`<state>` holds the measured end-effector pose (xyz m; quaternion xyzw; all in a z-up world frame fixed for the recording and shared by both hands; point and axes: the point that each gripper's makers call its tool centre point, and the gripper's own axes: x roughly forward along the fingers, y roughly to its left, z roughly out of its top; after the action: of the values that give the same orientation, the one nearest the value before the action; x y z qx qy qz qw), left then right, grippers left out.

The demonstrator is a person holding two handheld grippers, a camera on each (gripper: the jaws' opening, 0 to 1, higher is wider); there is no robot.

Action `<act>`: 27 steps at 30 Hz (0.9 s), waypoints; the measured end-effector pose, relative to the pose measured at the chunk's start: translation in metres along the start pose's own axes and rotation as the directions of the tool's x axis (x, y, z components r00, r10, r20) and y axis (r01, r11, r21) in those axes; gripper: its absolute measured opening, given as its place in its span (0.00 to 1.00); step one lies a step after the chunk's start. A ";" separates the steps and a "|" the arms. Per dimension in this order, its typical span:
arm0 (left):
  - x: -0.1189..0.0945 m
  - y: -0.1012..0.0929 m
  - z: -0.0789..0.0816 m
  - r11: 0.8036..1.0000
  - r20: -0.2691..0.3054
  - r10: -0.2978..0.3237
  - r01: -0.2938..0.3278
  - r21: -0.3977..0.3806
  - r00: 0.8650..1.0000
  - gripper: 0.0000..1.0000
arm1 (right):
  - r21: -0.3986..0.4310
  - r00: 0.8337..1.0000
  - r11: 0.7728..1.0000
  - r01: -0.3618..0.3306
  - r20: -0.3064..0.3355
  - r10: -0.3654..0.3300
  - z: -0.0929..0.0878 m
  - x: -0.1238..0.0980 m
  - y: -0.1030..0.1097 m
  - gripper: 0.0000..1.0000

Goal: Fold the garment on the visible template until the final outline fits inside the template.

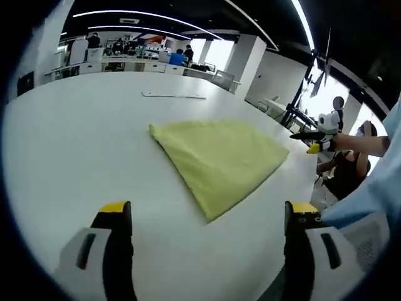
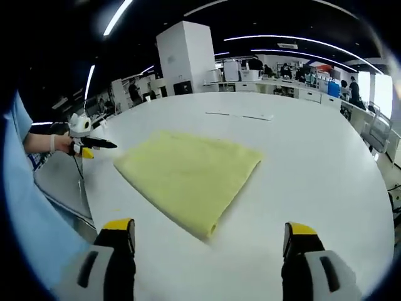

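A: Both grippers stand wide apart in the jaws with nothing between them, the left gripper (image 1: 208, 216) and the right gripper (image 2: 208, 235) each hovering above the white worktop (image 1: 81, 138), short of the yellow garment (image 1: 219, 157).

B: The garment lies folded, near the worktop's edge by the person. No template outline is clear to me.

A: That is the risk: judging the fit blind, or a one-sided pull dragging cloth off that edge.

B: Another person's outstretched hand (image 2: 62, 143) holds a gripper beyond the garment; a collision is possible.
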<state>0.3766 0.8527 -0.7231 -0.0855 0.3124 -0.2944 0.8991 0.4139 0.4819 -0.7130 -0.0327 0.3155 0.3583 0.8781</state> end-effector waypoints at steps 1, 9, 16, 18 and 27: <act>-0.001 -0.003 0.000 0.999 0.000 -0.002 0.002 -0.041 1.000 0.98 | 0.013 1.000 1.000 0.005 0.029 -0.005 0.004 0.001 0.000 1.00; -0.003 -0.013 0.005 0.999 0.021 -0.016 0.017 -0.043 1.000 0.93 | 0.088 0.995 0.995 0.035 0.088 -0.043 0.018 0.012 0.008 0.99; -0.007 -0.021 0.017 0.996 0.126 -0.033 0.044 -0.082 0.991 0.92 | 0.138 0.987 0.989 0.050 0.141 -0.070 0.031 0.004 0.024 0.98; -0.012 -0.016 0.019 0.995 0.162 -0.041 0.056 -0.087 0.986 0.91 | 0.177 0.985 0.982 0.059 0.152 -0.086 0.034 0.003 0.031 0.98; -0.024 -0.012 0.015 0.995 0.241 -0.067 0.084 -0.059 0.968 0.89 | 0.267 0.946 0.960 0.083 0.283 -0.160 0.047 0.001 0.073 0.98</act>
<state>0.3653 0.8568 -0.6950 -0.1632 0.2084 -0.3050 0.9148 0.3917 0.5504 -0.6641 0.1145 0.2179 0.2608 0.9335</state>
